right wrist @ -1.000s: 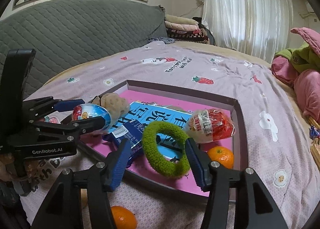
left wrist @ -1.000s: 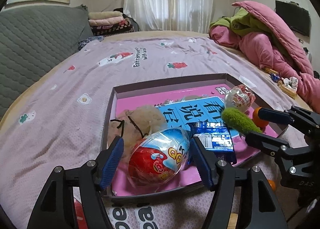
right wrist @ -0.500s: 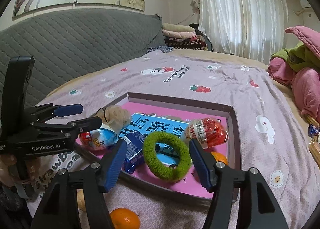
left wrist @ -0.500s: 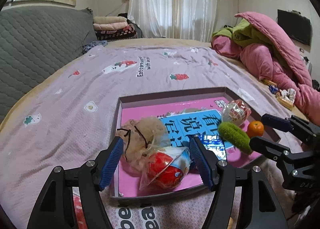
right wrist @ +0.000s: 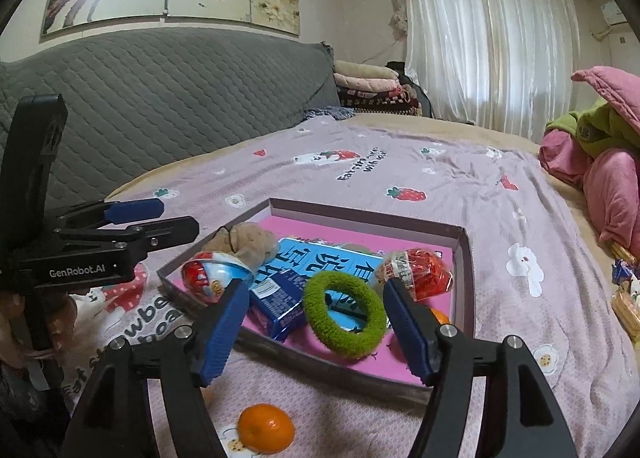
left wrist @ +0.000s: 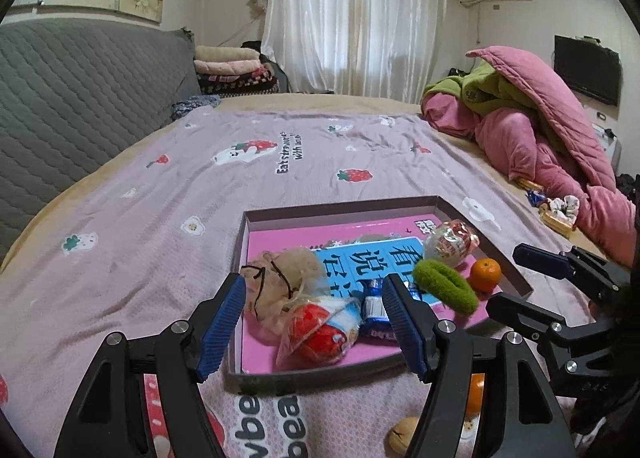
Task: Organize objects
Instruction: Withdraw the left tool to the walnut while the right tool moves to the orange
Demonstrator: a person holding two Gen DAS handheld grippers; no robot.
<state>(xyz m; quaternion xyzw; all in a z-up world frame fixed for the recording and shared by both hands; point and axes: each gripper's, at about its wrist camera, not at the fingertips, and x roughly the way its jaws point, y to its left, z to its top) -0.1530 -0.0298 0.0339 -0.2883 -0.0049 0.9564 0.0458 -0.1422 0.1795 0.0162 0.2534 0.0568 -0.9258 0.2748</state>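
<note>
A shallow tray [left wrist: 340, 208] [right wrist: 360, 214] lies on the bed with a pink and blue book in it. On the book rest a beige mesh pouch [left wrist: 280, 278], a red and blue wrapped egg [left wrist: 324, 332] [right wrist: 212, 278], a blue snack pack [right wrist: 276, 302], a green scrunchie [right wrist: 344, 310] [left wrist: 446, 286], a second wrapped egg [right wrist: 420, 274] and an orange [left wrist: 485, 275]. My left gripper [left wrist: 313, 286] hangs open above the tray's near left corner, holding nothing. My right gripper [right wrist: 316, 290] is opening over the scrunchie, its pads clear of it.
A loose orange [right wrist: 266, 428] and a small brown nut-like thing [left wrist: 404, 434] lie on the bedspread before the tray. A pink and green quilt pile [left wrist: 560, 146] and some snacks [left wrist: 556, 210] sit at the right. A grey padded headboard [right wrist: 180, 98] runs along the left.
The left gripper let the red and blue egg drop into the tray, then rose and drew back. The right gripper's jaws widened off the green scrunchie and pulled back.
</note>
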